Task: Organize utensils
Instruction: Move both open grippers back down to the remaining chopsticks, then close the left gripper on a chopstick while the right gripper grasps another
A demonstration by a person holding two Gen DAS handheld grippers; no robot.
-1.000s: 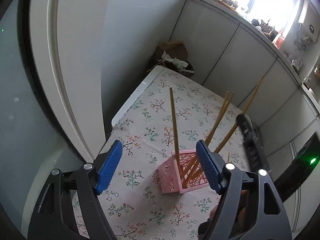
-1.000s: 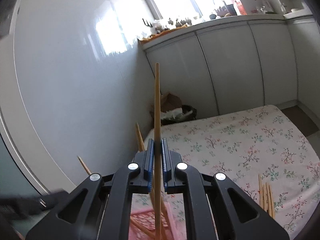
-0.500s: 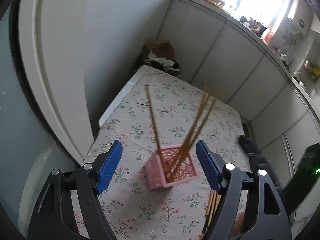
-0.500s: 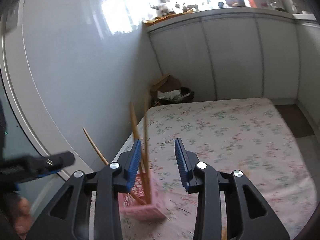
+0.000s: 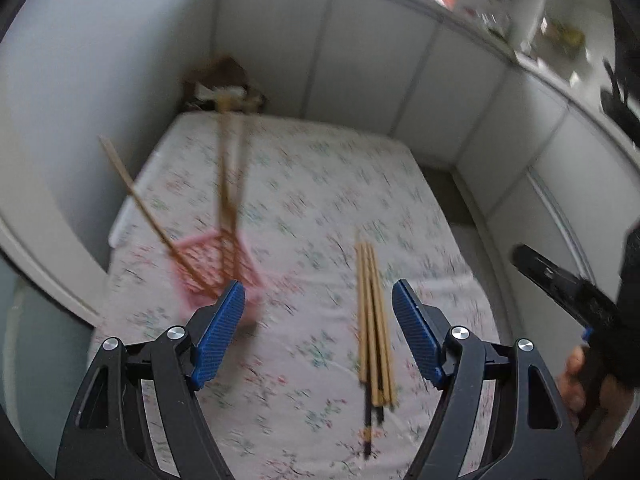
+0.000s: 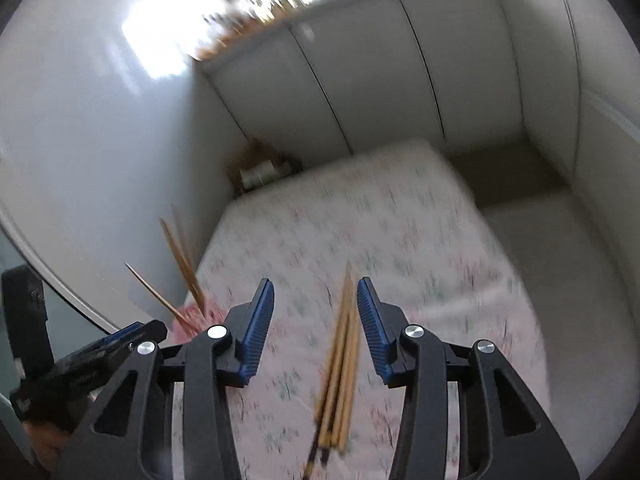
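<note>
- Left view alone shows the whole pink basket (image 5: 218, 270), chopsticks standing inside.
- Loose chopsticks (image 6: 340, 364) lie on the counter (image 6: 400, 240) below right gripper (image 6: 316, 326), jaws just opening, empty; left gripper (image 5: 318, 334) jaws wide, empty.

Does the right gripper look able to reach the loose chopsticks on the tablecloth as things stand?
Probably yes: the right gripper is open, empty, its jaws having just opened, and the chopsticks lie unobstructed ahead.

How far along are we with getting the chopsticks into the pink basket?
Done: a few chopsticks stand in the pink basket. In hand: nothing; the right gripper has just been opening and is empty, and the left gripper is open. Left: a bundle of chopsticks lies on the flowered cloth.
</note>
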